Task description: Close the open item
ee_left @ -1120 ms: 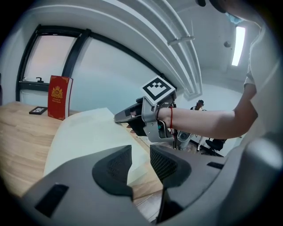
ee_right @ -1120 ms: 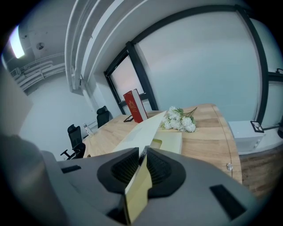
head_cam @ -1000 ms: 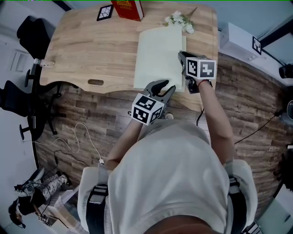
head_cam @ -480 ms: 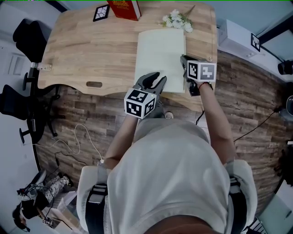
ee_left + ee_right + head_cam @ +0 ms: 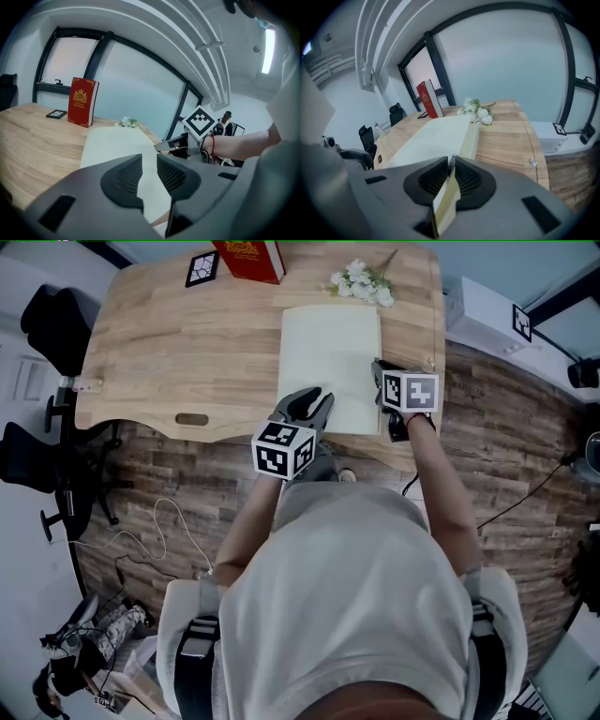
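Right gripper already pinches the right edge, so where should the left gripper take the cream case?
Probably its near short edge, left of middle, approached from the near side. The cream case lies flat with that edge facing the left gripper, whose jaws have just been closing on nothing yet.

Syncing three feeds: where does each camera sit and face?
Head view: on the head, down at the table; torso, arms show.
Left gripper view: on the left tool, along the cream case; jaws apart, just been closing, gripping nothing; right forearm shows.
Right gripper view: on the right tool, toward the flowers; jaws clamp a cream flap.
All share the red book.
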